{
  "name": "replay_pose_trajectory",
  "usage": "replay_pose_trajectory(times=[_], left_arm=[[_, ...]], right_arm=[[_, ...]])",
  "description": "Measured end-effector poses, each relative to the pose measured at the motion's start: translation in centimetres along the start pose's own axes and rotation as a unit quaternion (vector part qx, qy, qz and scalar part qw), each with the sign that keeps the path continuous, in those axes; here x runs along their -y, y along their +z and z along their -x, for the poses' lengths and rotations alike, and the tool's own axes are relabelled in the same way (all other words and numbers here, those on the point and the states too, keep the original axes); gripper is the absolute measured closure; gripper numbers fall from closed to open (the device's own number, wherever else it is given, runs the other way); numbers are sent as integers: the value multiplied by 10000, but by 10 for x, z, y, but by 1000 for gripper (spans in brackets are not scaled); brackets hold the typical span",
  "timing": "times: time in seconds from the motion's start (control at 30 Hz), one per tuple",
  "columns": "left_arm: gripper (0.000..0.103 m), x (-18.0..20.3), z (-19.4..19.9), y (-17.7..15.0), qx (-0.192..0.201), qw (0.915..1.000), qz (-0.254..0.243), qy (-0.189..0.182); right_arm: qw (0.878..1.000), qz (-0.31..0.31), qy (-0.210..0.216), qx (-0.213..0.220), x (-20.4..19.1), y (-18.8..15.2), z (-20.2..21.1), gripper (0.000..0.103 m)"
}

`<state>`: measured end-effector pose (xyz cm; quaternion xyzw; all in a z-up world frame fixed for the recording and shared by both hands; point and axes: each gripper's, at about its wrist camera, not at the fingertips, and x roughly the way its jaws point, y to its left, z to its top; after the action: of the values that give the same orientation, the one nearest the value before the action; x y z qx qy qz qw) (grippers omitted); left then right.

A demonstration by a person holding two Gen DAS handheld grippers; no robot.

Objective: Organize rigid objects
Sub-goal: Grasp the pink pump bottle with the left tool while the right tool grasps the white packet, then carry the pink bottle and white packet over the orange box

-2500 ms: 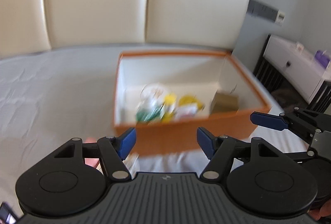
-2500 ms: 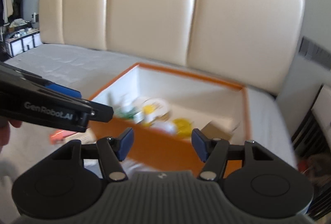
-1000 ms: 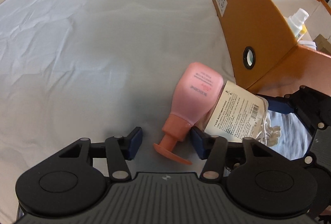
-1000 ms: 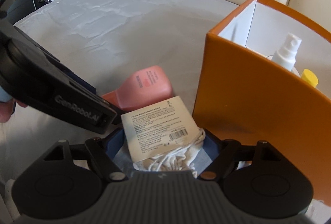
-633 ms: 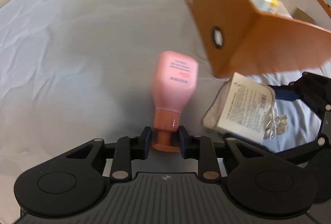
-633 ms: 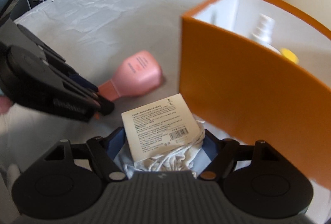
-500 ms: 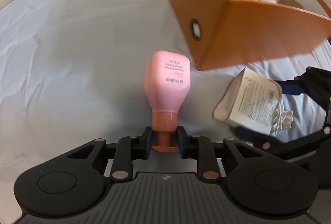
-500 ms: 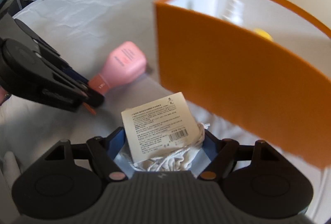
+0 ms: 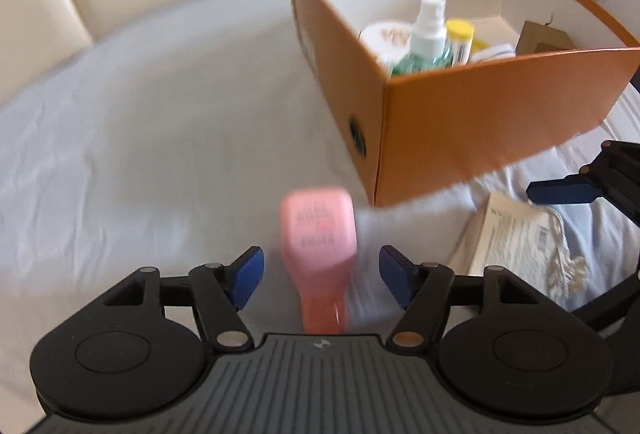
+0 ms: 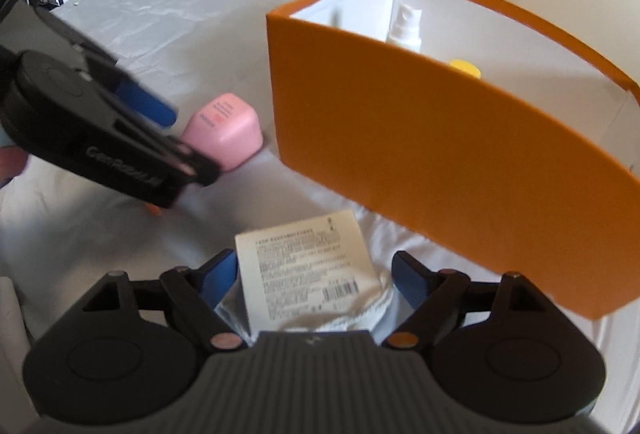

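My left gripper [image 9: 320, 276] has just been opening; its jaws stand spread, the pink bottle [image 9: 319, 234] between them untouched on the grey sheet [image 9: 140, 137]. My right gripper [image 10: 314, 276] is spread around the labelled packet [image 10: 304, 274], beside the orange box [image 10: 440, 153] holding bottles.

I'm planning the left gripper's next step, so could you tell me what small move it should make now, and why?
Probably close the left gripper on the pink bottle again. Its jaws have just been opening, and the bottle lies on the bed sheet between the fingers with gaps on both sides, still outside the orange box.
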<state>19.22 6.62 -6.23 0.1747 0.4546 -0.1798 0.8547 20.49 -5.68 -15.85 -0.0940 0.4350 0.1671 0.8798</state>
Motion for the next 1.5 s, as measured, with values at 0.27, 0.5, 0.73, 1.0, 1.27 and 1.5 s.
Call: replay_pose_trajectory(times=[0.27,0.5,0.73,1.0,1.27,1.5], left_arm=[[31,4,-22,-1,143,9997,-188,45],[31,-5,-35,-1,34,9995,294,75],[7,-13,-43,2,-174,9970,718,237],[41,4,-28,-5,14,9987,491,98],[54,18,-19,-4,-127,9995,294,-21],[54,13,17,-3,50,9992,252,-294]], right_arm=[[9998,-26,155,111,5,-1,-6,20],[9995,-183,254,66,5,0,-11,19],[9990,-327,288,80,7,-1,-11,20],[9994,-148,270,129,-1,0,-13,27],[9999,-81,98,21,-7,1,-9,32],[10000,-37,-18,-14,-7,-2,13,33]])
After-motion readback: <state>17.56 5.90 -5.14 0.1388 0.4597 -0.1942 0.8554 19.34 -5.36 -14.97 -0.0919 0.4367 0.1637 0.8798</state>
